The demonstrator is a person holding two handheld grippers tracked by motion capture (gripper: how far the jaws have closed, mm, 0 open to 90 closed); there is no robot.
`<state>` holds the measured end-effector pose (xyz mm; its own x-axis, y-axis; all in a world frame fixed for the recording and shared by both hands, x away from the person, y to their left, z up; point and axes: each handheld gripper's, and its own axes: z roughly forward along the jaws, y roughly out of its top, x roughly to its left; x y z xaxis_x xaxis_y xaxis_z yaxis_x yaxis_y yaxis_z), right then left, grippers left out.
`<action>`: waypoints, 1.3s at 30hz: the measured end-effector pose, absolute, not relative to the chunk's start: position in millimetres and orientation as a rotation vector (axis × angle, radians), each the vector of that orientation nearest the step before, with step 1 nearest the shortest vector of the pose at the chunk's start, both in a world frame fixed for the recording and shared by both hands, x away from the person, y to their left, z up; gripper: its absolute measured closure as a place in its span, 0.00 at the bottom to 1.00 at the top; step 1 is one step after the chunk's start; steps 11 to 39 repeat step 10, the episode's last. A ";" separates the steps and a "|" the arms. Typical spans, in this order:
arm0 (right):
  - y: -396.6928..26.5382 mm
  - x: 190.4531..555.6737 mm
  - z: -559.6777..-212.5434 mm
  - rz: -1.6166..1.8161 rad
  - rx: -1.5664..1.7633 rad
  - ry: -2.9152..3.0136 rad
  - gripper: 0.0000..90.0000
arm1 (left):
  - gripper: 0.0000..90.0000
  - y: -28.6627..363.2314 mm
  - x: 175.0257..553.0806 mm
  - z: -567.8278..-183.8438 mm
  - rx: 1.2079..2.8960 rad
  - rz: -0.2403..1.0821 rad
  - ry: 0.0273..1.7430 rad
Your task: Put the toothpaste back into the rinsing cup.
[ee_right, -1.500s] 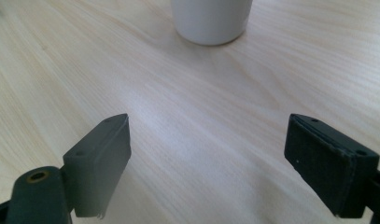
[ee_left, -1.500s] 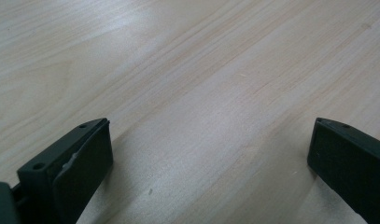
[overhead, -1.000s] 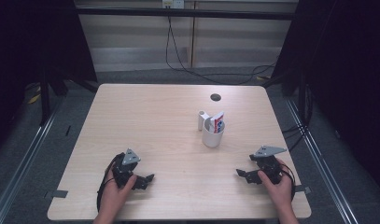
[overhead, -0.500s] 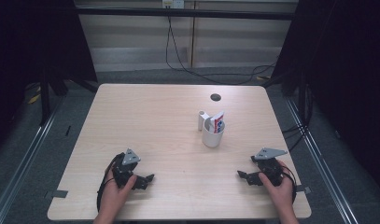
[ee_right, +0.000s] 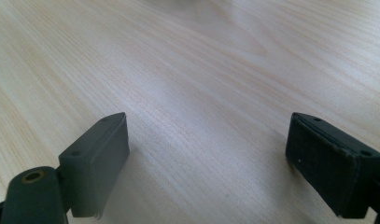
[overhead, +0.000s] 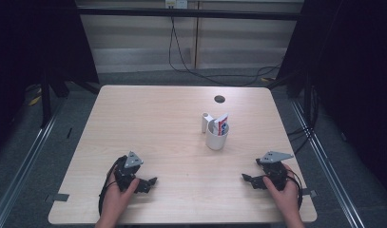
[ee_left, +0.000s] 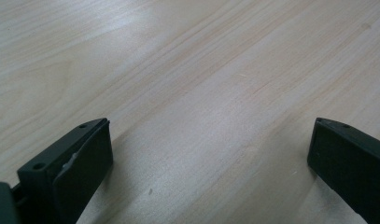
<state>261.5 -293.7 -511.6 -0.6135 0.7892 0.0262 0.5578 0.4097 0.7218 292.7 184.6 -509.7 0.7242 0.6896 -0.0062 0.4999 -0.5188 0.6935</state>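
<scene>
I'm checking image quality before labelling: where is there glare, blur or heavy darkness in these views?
High view: the surroundings are very dark, the table is evenly lit, and the white cup is sharp. Left gripper view: a pale sheen crosses the wood, and the near fingers look soft. Right gripper view: the far tabletop blurs.

Pale wood-grain bench [overhead: 148,123] with rounded corners, white cup [overhead: 216,137] standing right of centre holding a tube, small white cylinder [overhead: 205,121] touching the cup's far-left side, dark round hole [overhead: 219,99] beyond the cup near the far edge
</scene>
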 end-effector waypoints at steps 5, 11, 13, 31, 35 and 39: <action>-293.8 261.4 -511.5 1.019 1.168 2.351 0.14 | 0.00 184.6 292.6 -509.5 2.234 0.354 0.897; -293.8 261.5 -511.6 1.021 1.167 2.352 0.14 | 0.00 184.6 292.7 -509.7 2.231 0.353 0.896; -293.8 261.5 -511.6 1.021 1.167 2.352 0.14 | 0.00 184.6 292.7 -509.7 2.231 0.353 0.896; -293.8 261.5 -511.6 1.021 1.167 2.352 0.14 | 0.00 184.6 292.7 -509.7 2.231 0.353 0.896; -293.8 261.5 -511.6 1.021 1.167 2.352 0.14 | 0.00 184.6 292.7 -509.7 2.231 0.353 0.896; -293.8 261.5 -511.6 1.021 1.167 2.352 0.14 | 0.00 184.6 292.7 -509.7 2.231 0.353 0.896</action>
